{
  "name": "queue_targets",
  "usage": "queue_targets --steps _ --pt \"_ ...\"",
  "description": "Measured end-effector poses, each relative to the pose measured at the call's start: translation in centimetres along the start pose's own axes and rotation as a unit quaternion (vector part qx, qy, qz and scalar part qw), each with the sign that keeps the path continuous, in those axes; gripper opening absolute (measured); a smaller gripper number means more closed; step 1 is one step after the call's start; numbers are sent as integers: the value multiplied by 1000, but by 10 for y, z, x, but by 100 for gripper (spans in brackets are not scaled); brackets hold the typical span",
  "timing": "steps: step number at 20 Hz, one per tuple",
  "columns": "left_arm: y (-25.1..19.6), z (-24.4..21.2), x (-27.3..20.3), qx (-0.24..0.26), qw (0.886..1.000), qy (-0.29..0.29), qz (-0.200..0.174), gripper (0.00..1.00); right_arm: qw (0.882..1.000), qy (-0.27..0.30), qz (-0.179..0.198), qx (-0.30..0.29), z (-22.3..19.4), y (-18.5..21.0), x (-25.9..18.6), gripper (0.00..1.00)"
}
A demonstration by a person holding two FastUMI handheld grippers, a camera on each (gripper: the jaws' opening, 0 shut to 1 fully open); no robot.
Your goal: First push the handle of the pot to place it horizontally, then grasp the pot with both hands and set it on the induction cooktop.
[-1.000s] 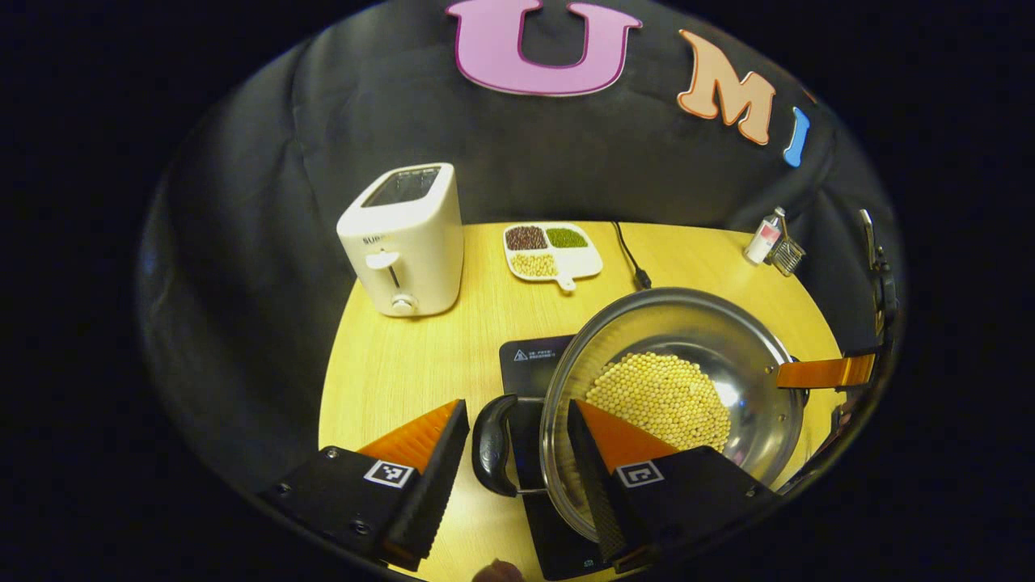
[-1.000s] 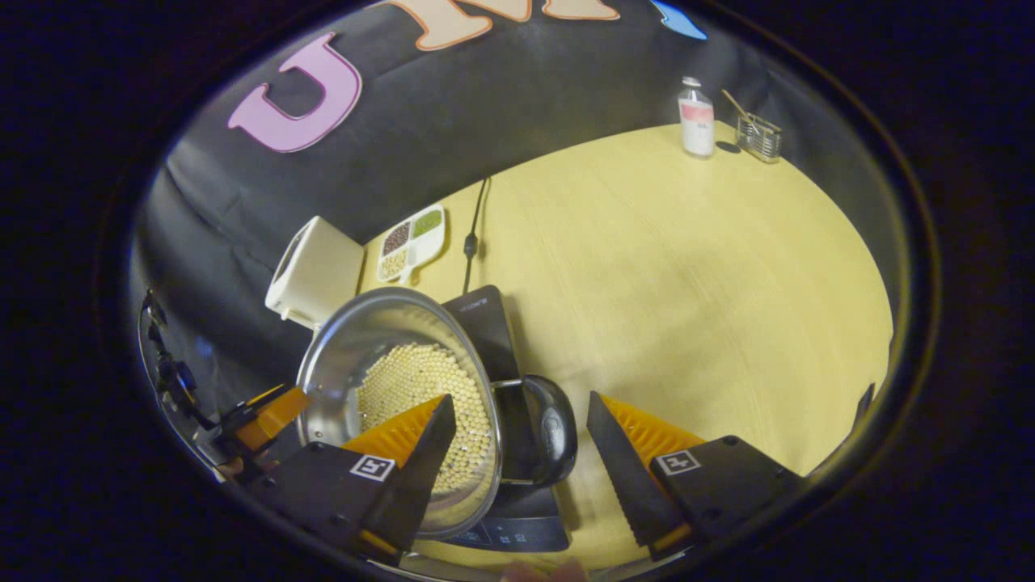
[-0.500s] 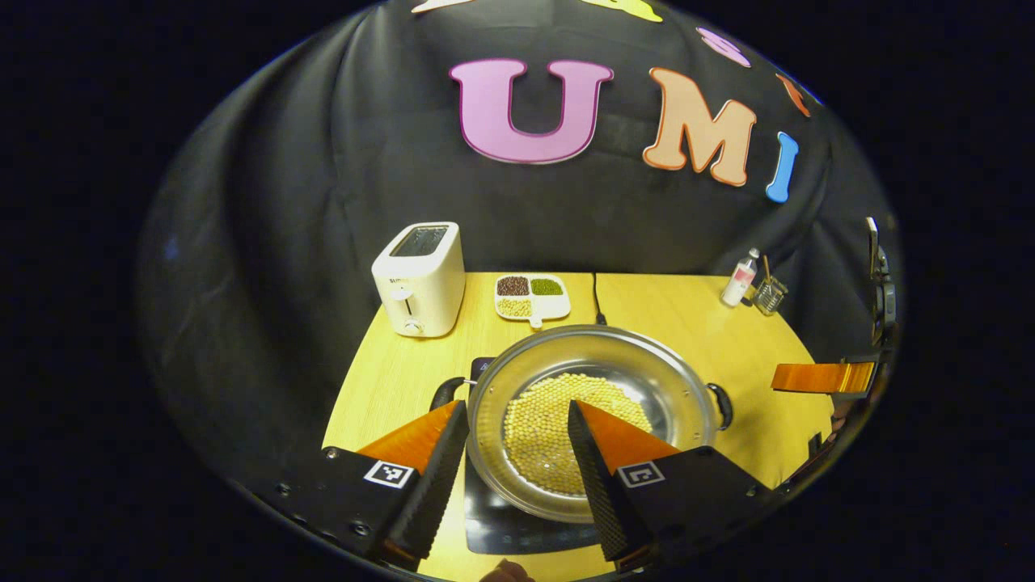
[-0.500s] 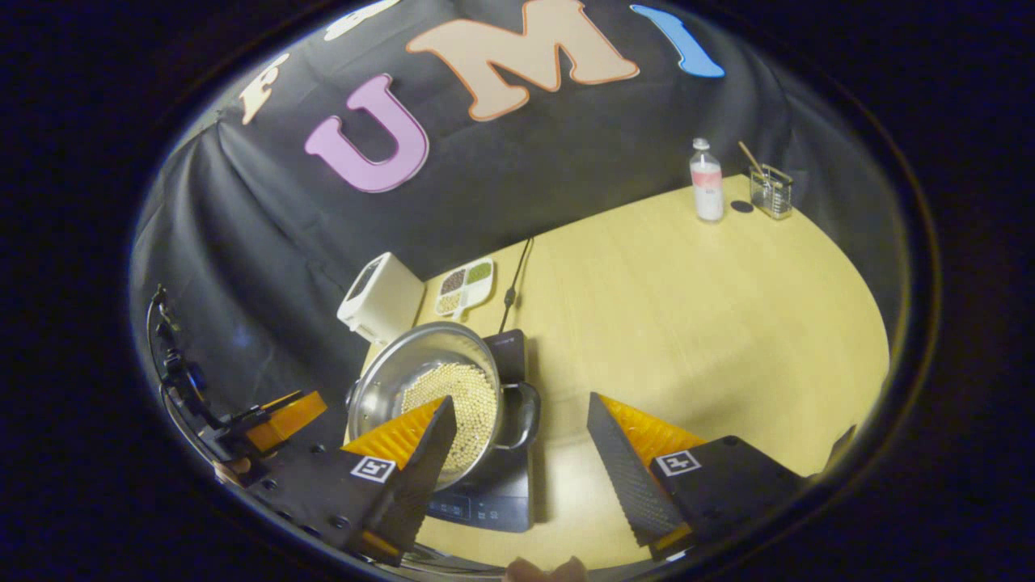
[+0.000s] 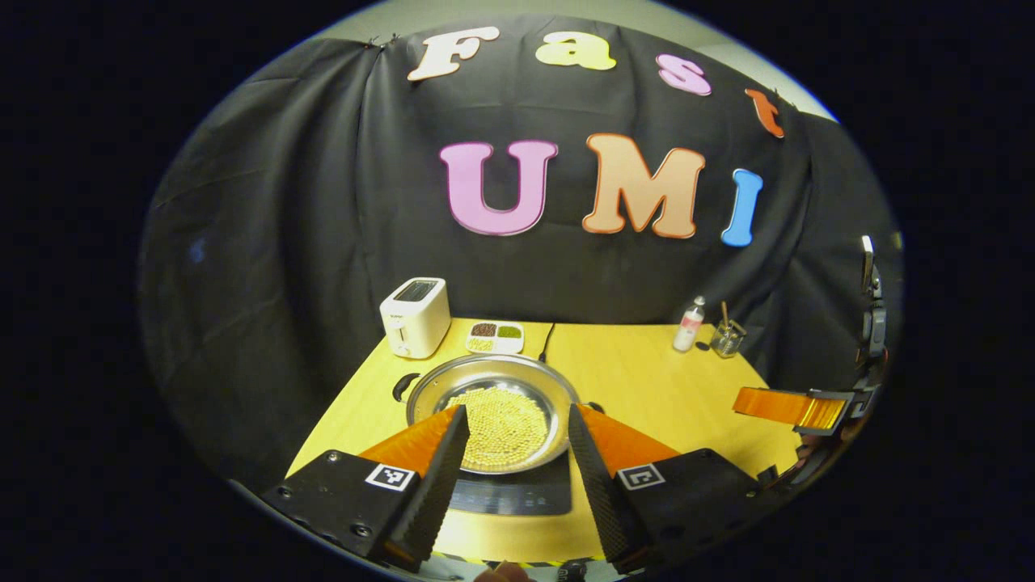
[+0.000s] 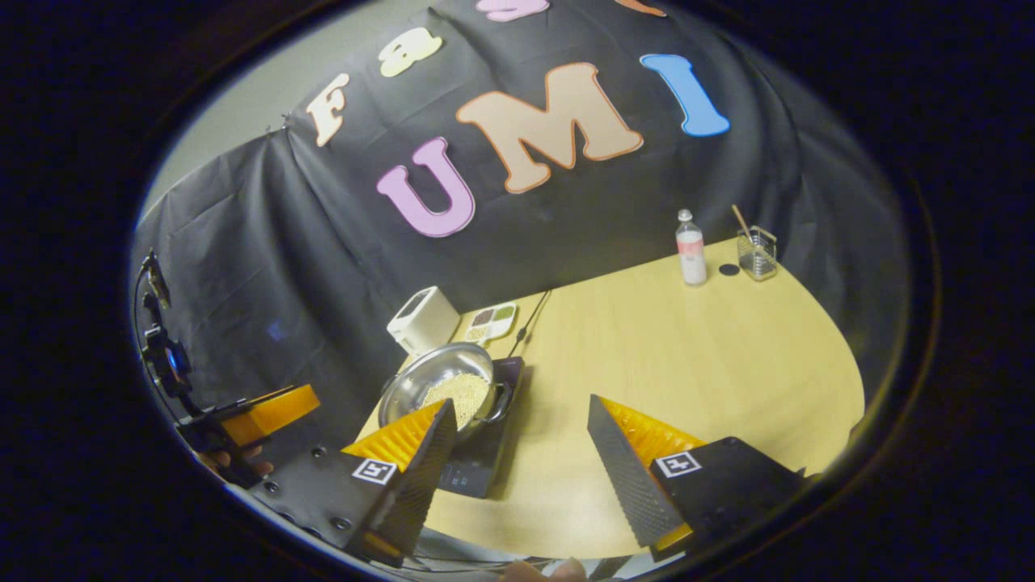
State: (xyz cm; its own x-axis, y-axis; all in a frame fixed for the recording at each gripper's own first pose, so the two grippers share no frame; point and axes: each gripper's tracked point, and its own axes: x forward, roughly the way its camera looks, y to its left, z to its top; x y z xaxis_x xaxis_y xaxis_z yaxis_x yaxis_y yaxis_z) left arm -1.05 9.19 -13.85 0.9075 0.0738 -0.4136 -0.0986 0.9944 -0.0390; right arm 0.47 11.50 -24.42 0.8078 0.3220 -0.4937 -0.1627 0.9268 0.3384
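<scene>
A steel pot point(image 5: 492, 420) holding yellow beans sits on the black induction cooktop point(image 5: 517, 495) near the table's front, its black handles out to the left and right. My left gripper point(image 5: 513, 461) is open, raised and pulled back in front of the pot, with nothing between its fingers. In the right gripper view the pot point(image 6: 441, 386) rests on the cooktop point(image 6: 477, 469) at lower left. My right gripper point(image 6: 517, 473) is open too, off to the pot's right and back from it. The other gripper's orange fingers point(image 5: 788, 406) show at the right edge.
At the table's back stand a white toaster point(image 5: 415, 316), a divided bean dish point(image 5: 495, 337), a small bottle point(image 5: 689, 325) and a glass holder point(image 5: 726, 338). A black cord point(image 5: 546, 343) runs back from the cooktop. Bare yellow tabletop point(image 6: 687, 356) spreads right of the pot.
Both grippers have let go of the pot handles and drawn up and back. The pot now looks small and rests on the cooktop.
</scene>
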Motion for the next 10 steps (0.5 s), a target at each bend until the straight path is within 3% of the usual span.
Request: queue_targets --steps 10 --pt "-82 64 -49 31 995 -88 -43 77 991 -128 -28 -37 63 -34 -83 92"
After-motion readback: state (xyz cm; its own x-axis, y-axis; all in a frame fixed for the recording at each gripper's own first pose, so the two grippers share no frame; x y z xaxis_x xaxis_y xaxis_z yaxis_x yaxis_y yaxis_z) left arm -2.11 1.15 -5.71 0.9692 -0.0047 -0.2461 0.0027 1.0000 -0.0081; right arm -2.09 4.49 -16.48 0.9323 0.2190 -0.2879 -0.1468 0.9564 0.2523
